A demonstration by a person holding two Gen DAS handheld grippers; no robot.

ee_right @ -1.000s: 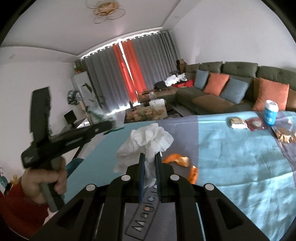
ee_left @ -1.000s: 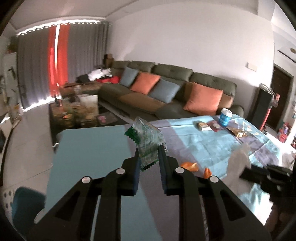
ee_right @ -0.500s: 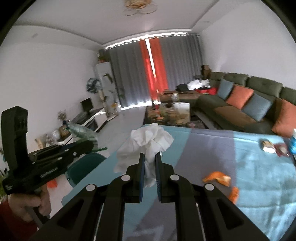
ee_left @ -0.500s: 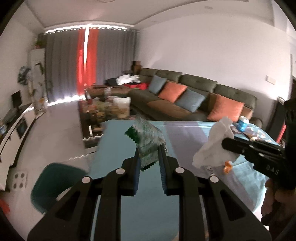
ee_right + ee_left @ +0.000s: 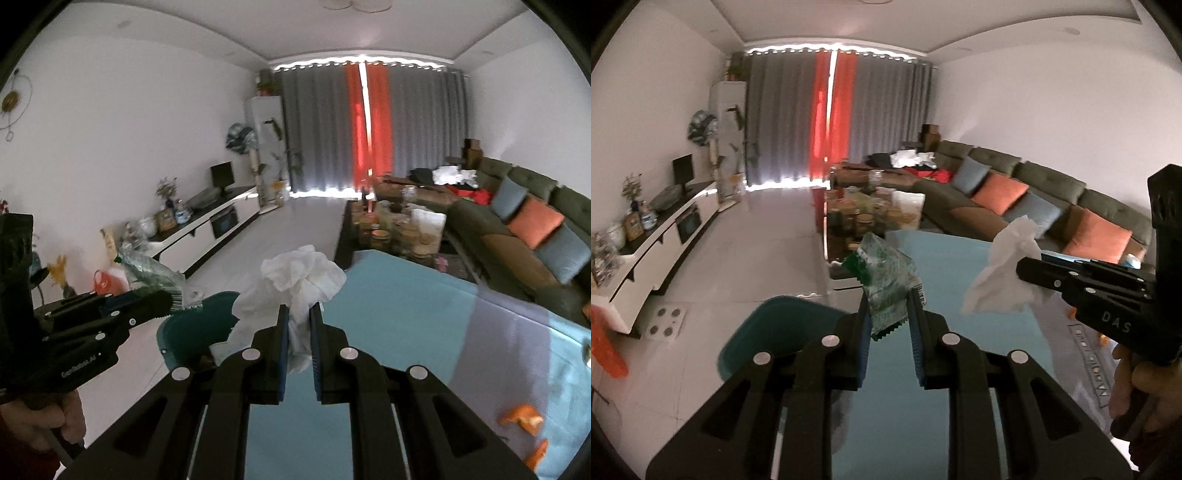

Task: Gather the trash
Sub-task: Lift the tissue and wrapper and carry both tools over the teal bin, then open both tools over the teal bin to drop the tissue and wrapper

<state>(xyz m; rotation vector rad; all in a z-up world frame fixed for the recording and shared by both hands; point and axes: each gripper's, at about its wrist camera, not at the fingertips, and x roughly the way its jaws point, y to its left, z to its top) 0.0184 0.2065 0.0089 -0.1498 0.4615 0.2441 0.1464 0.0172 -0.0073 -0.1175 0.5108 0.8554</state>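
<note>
My left gripper (image 5: 888, 299) is shut on a green and white crumpled wrapper (image 5: 886, 278), held in the air over the table's left end. My right gripper (image 5: 298, 317) is shut on a crumpled white tissue (image 5: 301, 277). The tissue also shows in the left wrist view (image 5: 1004, 280), to the right of the wrapper, and the wrapper also shows in the right wrist view (image 5: 151, 273), at the left. A teal bin (image 5: 775, 332) stands on the floor just past the table edge, below both grippers; it also shows in the right wrist view (image 5: 195, 328).
The table carries a light blue cloth (image 5: 399, 295) with orange peel scraps (image 5: 521, 417) at the right. A cluttered coffee table (image 5: 871, 214), a dark sofa with cushions (image 5: 1015, 192) and a white TV cabinet (image 5: 665, 229) stand beyond.
Both grippers have swung left with their loads, from over the table's middle to its left end. The teal bin on the floor has come into view below them.
</note>
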